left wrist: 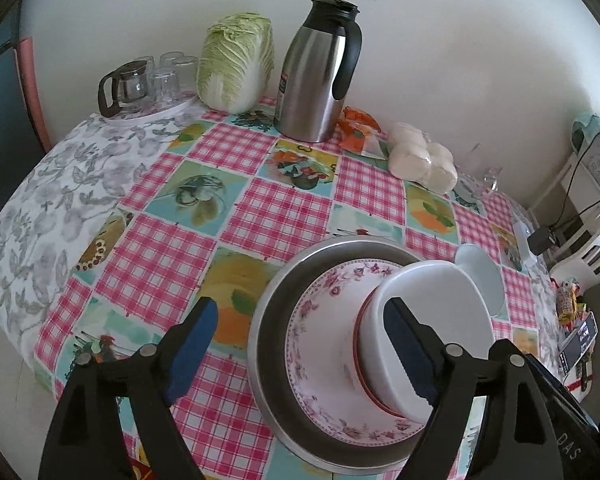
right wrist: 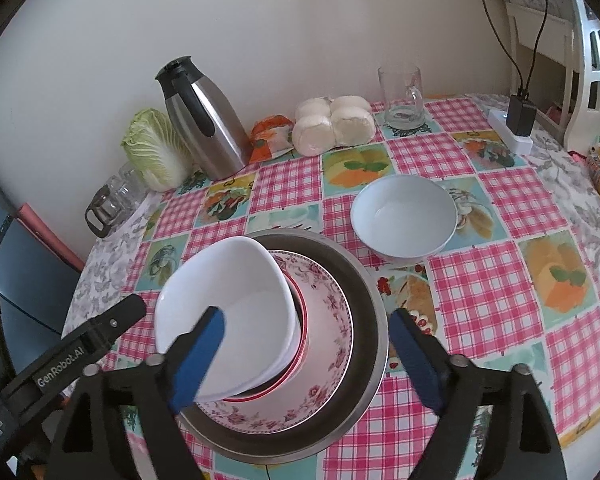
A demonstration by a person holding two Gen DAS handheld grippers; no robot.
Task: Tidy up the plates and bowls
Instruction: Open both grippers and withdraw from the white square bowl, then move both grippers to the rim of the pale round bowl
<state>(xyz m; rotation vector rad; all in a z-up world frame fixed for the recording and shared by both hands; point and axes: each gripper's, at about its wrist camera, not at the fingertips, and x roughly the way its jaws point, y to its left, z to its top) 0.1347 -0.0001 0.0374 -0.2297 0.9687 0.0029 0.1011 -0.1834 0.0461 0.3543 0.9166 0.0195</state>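
A stack stands near the table's front edge. A metal pan [left wrist: 272, 320] [right wrist: 366, 292] holds a pink floral plate [left wrist: 320, 356] [right wrist: 326, 344]. On the plate sits a red-rimmed bowl [left wrist: 358, 364] [right wrist: 300, 310], and a white bowl [left wrist: 432, 300] [right wrist: 228, 280] rests in it, leaning a little. A second white bowl [right wrist: 404, 216] [left wrist: 484, 276] stands alone on the cloth beyond the stack. My left gripper [left wrist: 300, 316] is open, its right finger in front of the top bowl's side. My right gripper [right wrist: 308, 320] is open over the stack, with its left finger before the bowl. Neither gripper holds anything.
At the wall stand a steel jug [left wrist: 316, 72] [right wrist: 204, 120], a cabbage [left wrist: 236, 64], a bag of buns [right wrist: 332, 124], an orange packet [right wrist: 270, 136] and a glass mug [right wrist: 402, 98]. A tray of glasses [left wrist: 148, 80] is far left. A power strip [right wrist: 512, 128] lies far right.
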